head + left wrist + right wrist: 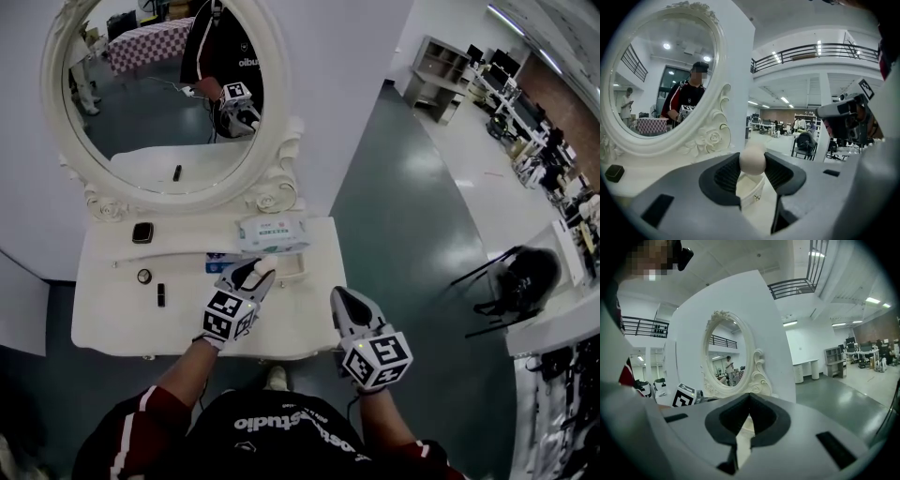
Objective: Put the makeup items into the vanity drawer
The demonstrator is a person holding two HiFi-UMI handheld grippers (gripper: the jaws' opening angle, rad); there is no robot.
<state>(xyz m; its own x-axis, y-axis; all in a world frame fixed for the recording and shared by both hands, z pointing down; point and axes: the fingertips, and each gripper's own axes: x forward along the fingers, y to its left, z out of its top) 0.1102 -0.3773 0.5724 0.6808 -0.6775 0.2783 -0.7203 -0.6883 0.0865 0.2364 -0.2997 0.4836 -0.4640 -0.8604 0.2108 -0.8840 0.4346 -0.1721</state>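
Left gripper (255, 274) fingers grip a beige makeup sponge (752, 160) across its middle, with the open drawer (755, 191) at 6 o'clock just under it. The sponge looks light, soft and squashy, so a gentle mid-body hold suits. Right gripper (749, 399) fingers are closed and empty.

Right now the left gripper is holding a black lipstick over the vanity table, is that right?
Not quite. The left gripper holds a round beige ball, not a black lipstick, over the vanity table; the left gripper view shows it clamped between the jaws.
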